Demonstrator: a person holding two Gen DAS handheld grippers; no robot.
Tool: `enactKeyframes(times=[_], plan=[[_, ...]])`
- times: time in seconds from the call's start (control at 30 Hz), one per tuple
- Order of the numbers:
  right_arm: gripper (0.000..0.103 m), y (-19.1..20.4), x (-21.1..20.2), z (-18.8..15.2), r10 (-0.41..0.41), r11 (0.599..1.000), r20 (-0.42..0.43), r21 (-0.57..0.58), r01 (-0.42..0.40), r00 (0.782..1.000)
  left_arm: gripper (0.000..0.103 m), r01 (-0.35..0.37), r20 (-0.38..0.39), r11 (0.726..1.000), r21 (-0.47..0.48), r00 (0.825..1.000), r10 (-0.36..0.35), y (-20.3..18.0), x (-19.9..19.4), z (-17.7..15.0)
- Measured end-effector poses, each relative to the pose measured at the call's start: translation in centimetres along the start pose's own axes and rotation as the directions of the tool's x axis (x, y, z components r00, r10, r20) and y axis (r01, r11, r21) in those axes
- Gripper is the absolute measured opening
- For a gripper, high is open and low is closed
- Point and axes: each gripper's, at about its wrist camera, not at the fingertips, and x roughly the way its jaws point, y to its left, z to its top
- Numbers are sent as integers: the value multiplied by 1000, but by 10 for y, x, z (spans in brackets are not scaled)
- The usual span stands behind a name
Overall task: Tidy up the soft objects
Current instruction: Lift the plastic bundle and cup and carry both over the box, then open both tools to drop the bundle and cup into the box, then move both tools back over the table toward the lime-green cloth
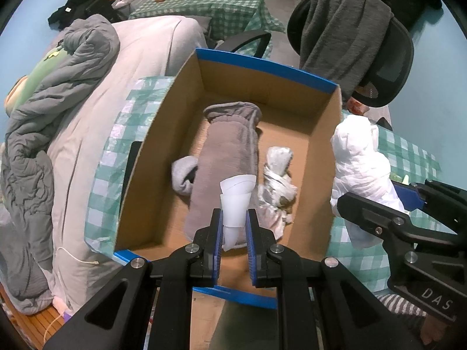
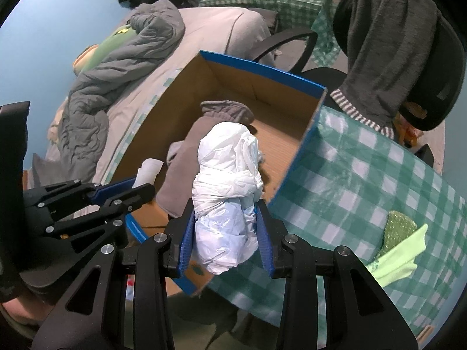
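An open cardboard box (image 1: 262,67) (image 2: 262,71) with a blue rim holds a grey fleece piece (image 1: 227,151) (image 2: 186,180), a light grey sock (image 1: 184,175) and a knotted whitish bag (image 1: 277,180). My left gripper (image 1: 235,215) (image 2: 137,186) is over the box's near end, shut on a small folded white sheet (image 1: 236,201) (image 2: 150,169). My right gripper (image 2: 226,215) (image 1: 408,198) is by the box's right wall near its front corner, shut on a knotted white plastic bag bundle (image 2: 227,186) (image 1: 362,157).
The box stands on a green checked tablecloth (image 2: 364,175). A glittery green item with pale green cloth (image 2: 400,233) lies to the right. A bed with a grey duvet (image 1: 58,110) is left of the box. Behind it, an office chair carries a grey sweater (image 1: 344,29).
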Motion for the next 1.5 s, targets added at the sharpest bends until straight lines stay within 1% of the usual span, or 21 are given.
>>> enactKeyframes(times=[0.4, 0.67, 0.73, 0.83, 0.9, 0.93, 0.97, 1.0, 1.03, 1.07, 1.2, 1.4, 1.5], plan=[[37, 15, 21, 21, 7, 1000, -18, -6, -7, 1000, 15, -20, -6, 1000, -1, 1000, 20, 21, 11, 11], [37, 23, 29, 30, 11, 1000, -25, 0, -11, 1000, 16, -26, -18, 1000, 9, 999, 27, 27, 18, 18], [38, 23, 30, 32, 13, 1000, -26, -1, -13, 1000, 16, -25, -22, 1000, 11, 999, 25, 28, 20, 18], [43, 24, 32, 33, 6, 1000, -26, 9, -6, 1000, 18, -29, -30, 999, 15, 999, 30, 28, 22, 18], [44, 22, 32, 34, -2, 1000, -25, 24, 3, 1000, 23, -31, -37, 999, 18, 999, 32, 28, 23, 18], [45, 21, 32, 33, -2, 1000, -26, 29, 3, 1000, 29, -32, -37, 999, 20, 999, 32, 28, 23, 18], [47, 20, 33, 33, -5, 999, -27, 35, 6, 1000, 35, -34, -30, 999, 24, 999, 35, 28, 22, 17], [52, 20, 32, 32, -11, 999, -25, 39, 12, 1000, 38, -39, -26, 999, 29, 999, 40, 27, 21, 17], [54, 19, 31, 31, -15, 999, -22, 44, 16, 1000, 40, -43, -21, 998, 35, 999, 44, 27, 20, 16], [57, 18, 30, 31, -17, 999, -20, 48, 18, 1000, 40, -46, -19, 998, 38, 999, 46, 27, 20, 16], [61, 13, 26, 28, -24, 997, -16, 68, 25, 1000, 42, -51, -22, 998, 41, 998, 52, 26, 19, 15], [61, 4, 16, 23, -36, 995, -7, 98, 36, 999, 43, -57, -10, 997, 49, 998, 58, 23, 12, 14], [61, 0, 12, 20, -39, 993, -5, 113, 40, 999, 46, -57, 0, 997, 55, 998, 57, 18, 7, 14]])
